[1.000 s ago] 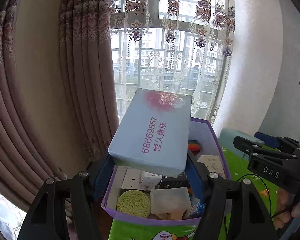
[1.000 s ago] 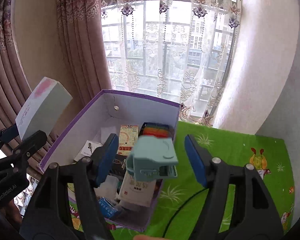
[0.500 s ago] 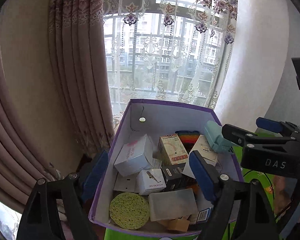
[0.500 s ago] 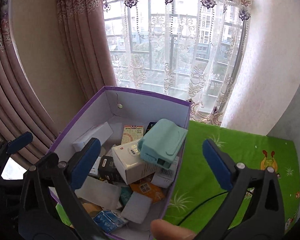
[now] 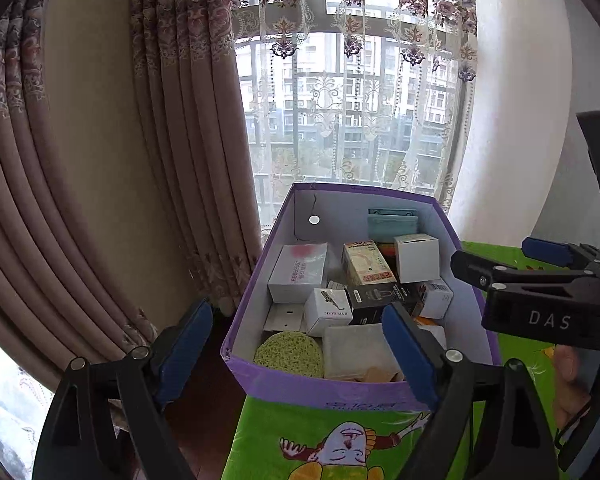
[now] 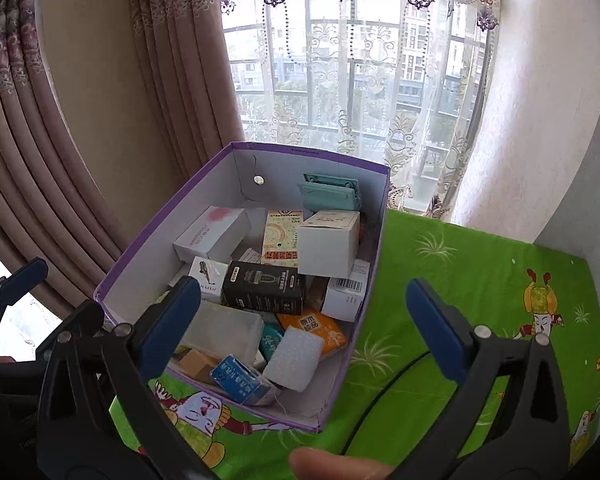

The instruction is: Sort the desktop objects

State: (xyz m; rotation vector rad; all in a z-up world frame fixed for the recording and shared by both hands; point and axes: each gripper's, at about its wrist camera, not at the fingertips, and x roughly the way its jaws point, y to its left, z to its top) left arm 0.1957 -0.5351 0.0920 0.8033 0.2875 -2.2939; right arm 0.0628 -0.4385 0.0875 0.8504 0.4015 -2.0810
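Observation:
A purple box [image 5: 284,380] with white inner walls [image 6: 140,256] stands on the table's left end, filled with several small items. A white carton with a pink blot [image 5: 300,268] [image 6: 210,234] lies at its back left. A teal device [image 5: 392,222] [image 6: 332,194] leans on the back wall. My left gripper [image 5: 296,344] hangs open and empty over the box's front left corner. My right gripper [image 6: 304,316] stands open and empty above the box's near side. In the left wrist view the right gripper [image 5: 540,280] shows at the right edge.
The box also holds a black carton [image 6: 266,286], a white cube carton [image 6: 328,244], a yellow carton [image 5: 366,264] and a green sponge [image 5: 290,354]. A green cartoon tablecloth [image 6: 468,280] extends right, crossed by a black cable [image 6: 380,392]. Curtains and a window stand behind.
The left gripper let go of the pink-blotted carton and the right let go of the teal device; both now lie in the box. Both grippers opened and pulled back.

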